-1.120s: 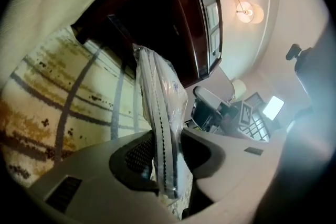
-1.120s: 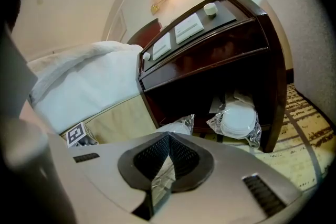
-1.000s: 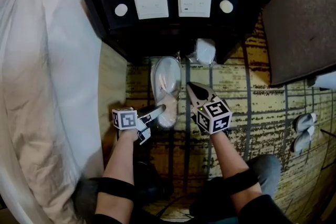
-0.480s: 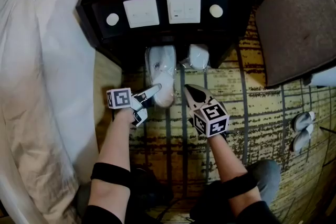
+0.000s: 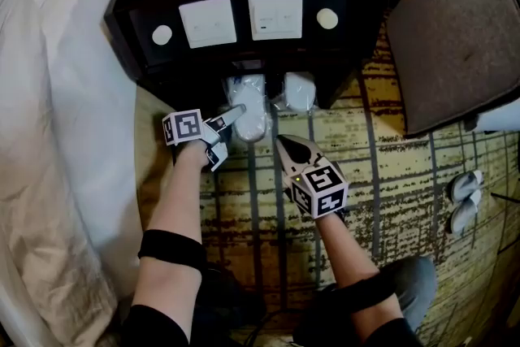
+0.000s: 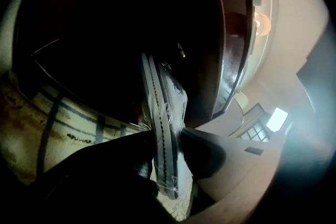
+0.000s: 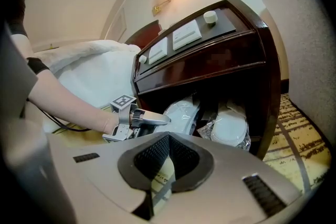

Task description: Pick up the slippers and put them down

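One wrapped slipper pack (image 5: 249,123), clamped in L gripper (image 5: 236,114), should slide flat into nightstand (image 5: 244,53) at 12 o'clock; R gripper (image 5: 284,145) closed, empty.

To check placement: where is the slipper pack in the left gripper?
Head view: the slipper pack is at the lower opening of the nightstand, left of a second pack, clamped by the left gripper.
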The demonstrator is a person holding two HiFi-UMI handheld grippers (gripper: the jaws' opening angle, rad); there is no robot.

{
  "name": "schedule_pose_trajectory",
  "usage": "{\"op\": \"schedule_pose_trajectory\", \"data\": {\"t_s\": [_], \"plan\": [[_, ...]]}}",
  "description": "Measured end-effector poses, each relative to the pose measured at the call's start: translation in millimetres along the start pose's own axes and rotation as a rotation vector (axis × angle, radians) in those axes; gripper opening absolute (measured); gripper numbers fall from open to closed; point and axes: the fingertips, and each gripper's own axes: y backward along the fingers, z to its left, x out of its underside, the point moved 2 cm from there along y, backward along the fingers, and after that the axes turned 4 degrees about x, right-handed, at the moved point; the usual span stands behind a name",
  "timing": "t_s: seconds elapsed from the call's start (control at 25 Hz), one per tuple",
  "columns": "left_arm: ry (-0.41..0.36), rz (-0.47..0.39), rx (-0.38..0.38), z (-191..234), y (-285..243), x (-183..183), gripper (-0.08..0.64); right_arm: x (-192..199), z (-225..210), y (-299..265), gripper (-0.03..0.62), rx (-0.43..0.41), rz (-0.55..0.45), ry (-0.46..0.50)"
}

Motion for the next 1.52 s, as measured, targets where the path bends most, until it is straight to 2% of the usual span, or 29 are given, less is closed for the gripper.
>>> {"op": "schedule_pose_trajectory", "data": {"t_s": [0.2, 0.52, 0.68, 0.96, 1.16, 1.28, 1.4, 1.52], "plan": [[0.018, -0.065, -0.030, 11, -10, -20, 0.127, 5, -5, 2, 0.003, 0.015, -0.001, -0.012], [0.091, -0.165, -0.074, 23, -15, -44, 0.129, 11, 2, 2, 0.003, 0.009, 0.007, -0.007], [0.107, -0.189, -0.106, 29, -18, -50, 0.130, 12, 0, 3, 0.003, 0.017, 0.011, -0.008], [0.166, -0.298, -0.175, 44, -17, -54, 0.138, 10, -10, 4, 0.003, 0.034, 0.007, -0.023], [0.138, -0.297, -0.232, 51, -12, -50, 0.196, 10, -11, 1, 0.003, 0.029, 0.004, -0.033], [0.098, -0.295, -0.254, 49, -10, -54, 0.316, 11, -8, -1, 0.003, 0.022, 0.003, -0.041], [0.055, -0.289, -0.268, 43, -7, -56, 0.395, 13, -5, -4, 0.003, 0.016, 0.001, -0.044], [0.009, -0.284, -0.302, 40, -1, -57, 0.407, 14, -5, -5, 0.003, 0.018, 0.000, -0.049]]}}
